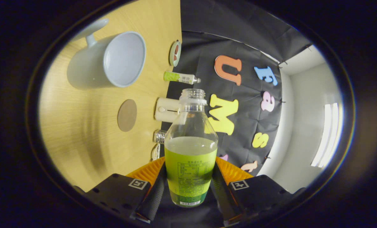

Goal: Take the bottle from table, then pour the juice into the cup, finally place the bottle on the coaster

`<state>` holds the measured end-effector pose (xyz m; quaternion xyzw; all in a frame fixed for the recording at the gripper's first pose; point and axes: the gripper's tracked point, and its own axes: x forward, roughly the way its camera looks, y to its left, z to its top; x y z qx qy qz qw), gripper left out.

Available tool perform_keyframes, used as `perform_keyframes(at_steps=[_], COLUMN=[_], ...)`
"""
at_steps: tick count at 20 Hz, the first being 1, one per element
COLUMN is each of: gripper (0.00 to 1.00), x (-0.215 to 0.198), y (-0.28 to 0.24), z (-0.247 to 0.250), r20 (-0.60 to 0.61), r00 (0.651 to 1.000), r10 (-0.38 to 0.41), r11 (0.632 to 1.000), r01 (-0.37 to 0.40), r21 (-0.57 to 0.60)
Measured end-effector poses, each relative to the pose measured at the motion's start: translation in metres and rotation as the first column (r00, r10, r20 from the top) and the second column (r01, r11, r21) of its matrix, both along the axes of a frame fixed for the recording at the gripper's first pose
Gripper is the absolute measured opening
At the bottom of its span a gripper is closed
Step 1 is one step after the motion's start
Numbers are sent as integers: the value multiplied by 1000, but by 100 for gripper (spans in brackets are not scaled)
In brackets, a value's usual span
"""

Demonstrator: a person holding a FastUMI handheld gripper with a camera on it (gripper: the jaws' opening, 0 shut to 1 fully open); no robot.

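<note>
My jaws (190,186) are clenched on the bottle (191,152), one finger pressing on each side of its labelled lower part, at the bottom middle of the frame. The bottle has no cap, and green juice fills it to about half. The whole view is turned sideways, so the wooden surface (81,136) stands on the left of the frame. At the upper left is the white cup (111,61), its open mouth facing toward me. Below the cup, at middle left, lies the round brown coaster (127,115), well apart from the bottle.
</note>
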<state>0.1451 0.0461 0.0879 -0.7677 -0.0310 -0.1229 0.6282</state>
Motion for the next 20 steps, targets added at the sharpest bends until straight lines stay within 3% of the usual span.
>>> perform_keyframes(at_steps=[7,20], gripper=[80,80], x=[-9,-11], y=[8,11], z=[9,5], r20=[29,33], r00=[999,999], r10=[21,25], r11=[993,986], r01=[-17,-20], r21=[-121,-168])
